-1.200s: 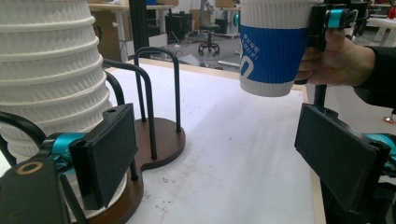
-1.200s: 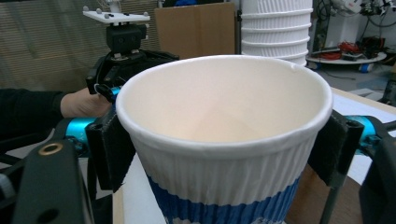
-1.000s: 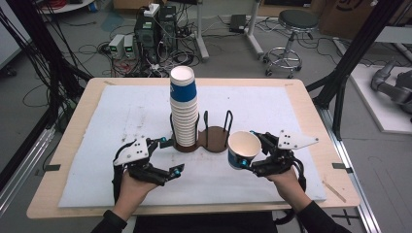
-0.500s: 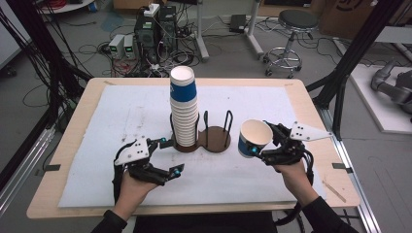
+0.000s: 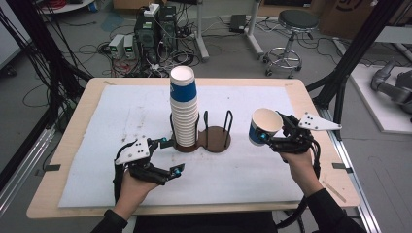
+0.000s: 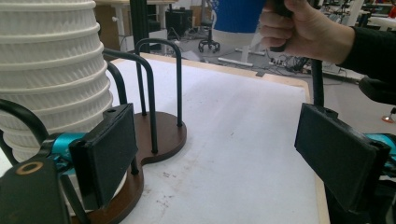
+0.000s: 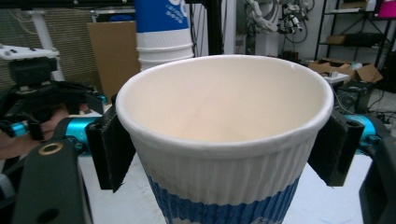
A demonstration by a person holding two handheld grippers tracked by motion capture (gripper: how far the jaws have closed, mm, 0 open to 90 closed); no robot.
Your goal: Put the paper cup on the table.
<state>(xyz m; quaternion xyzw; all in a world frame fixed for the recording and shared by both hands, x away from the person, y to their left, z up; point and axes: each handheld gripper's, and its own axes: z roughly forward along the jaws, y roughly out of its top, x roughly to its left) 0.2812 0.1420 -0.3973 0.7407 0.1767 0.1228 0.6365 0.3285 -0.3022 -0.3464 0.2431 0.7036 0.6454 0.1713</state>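
right of the rack (image 5: 214, 138), above the tabletop (image 5: 87, 145): right claw (image 5: 272, 136) clamped on a cup (image 5: 262, 127), held upright. beside the cup stack (image 5: 184, 109): left claw (image 5: 170, 158) apart, empty.

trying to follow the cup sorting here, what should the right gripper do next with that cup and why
Probably set the cup down on the empty half of the holder. The right gripper holds it upright above the mat, right of the holder, while the cup stack fills the other half.
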